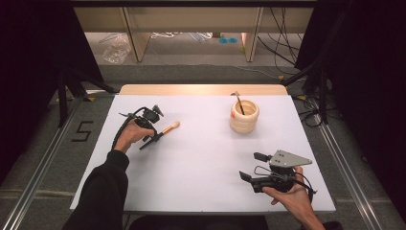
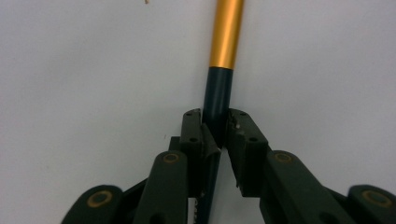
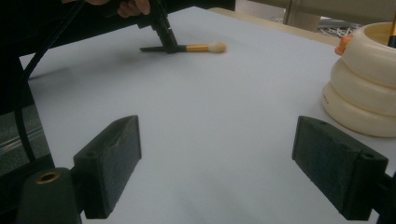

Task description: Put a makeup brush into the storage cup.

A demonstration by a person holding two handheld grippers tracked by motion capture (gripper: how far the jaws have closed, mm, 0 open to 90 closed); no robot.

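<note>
Hovering at five o'clock, the right gripper [image 1: 253,168] sits low over the white table [image 1: 206,163], jaws spread wide, nothing between them. Up at ten o'clock, the left gripper [image 1: 152,136] is clamped on the makeup brush [image 1: 165,130] lying flat on the table, pinching its dark handle. Farther off at one o'clock stands the cream ringed holder [image 1: 244,116], a second brush [image 1: 238,101] leaning inside.

Both hands low over the table, grippers apart

Black two-jaw left gripper [image 1: 152,135] at 10 o'clock is clamped tight, jaws pointing down; black, grey-plated right gripper [image 1: 252,166] at 4 o'clock gapes wide.
</note>
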